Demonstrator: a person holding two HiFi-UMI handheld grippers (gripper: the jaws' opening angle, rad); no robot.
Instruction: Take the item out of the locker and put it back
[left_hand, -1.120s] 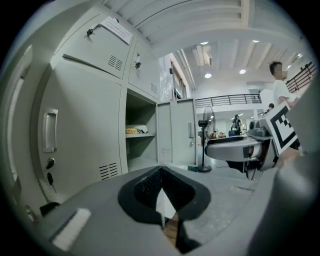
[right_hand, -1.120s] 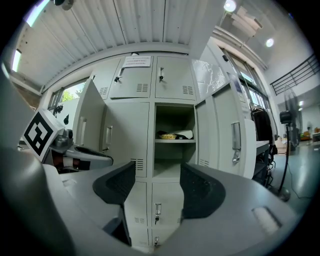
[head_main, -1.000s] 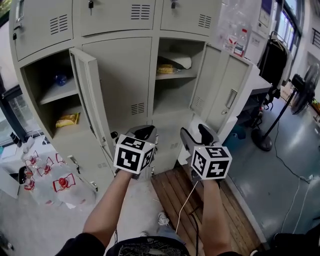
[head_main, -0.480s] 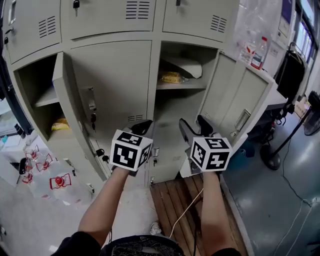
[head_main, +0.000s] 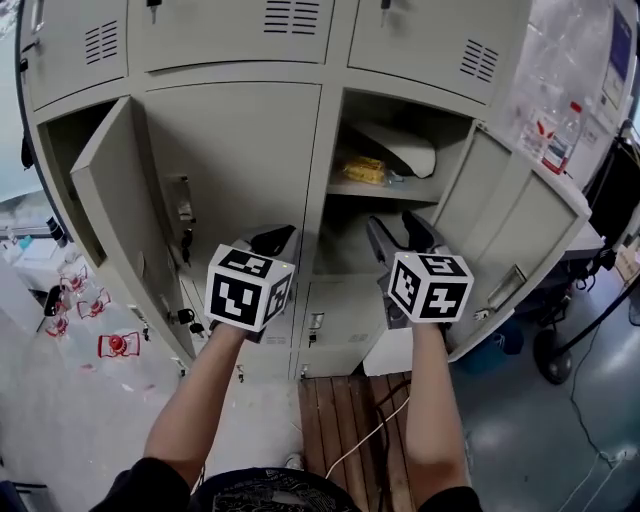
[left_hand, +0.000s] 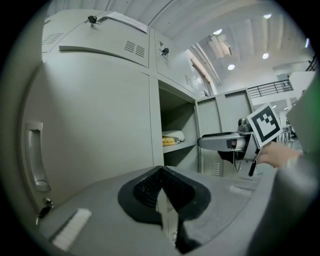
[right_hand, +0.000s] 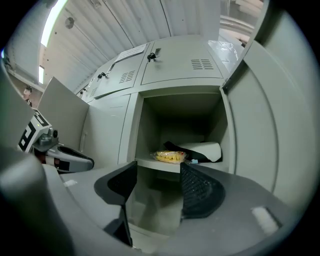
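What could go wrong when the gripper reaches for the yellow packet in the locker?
The yellow packet lies beside a white bundle, so the open right gripper might catch that too or push both further back.
The packet looks soft; a hard squeeze could crush it.
The open locker door stands close on the right; the arm might bump it.

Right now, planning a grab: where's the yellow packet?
The yellow packet sits on the open locker's shelf, head view right of centre, beside a white item.

Even, bright indoor light; gripper views fisheye-warped with dark vignetted edges.
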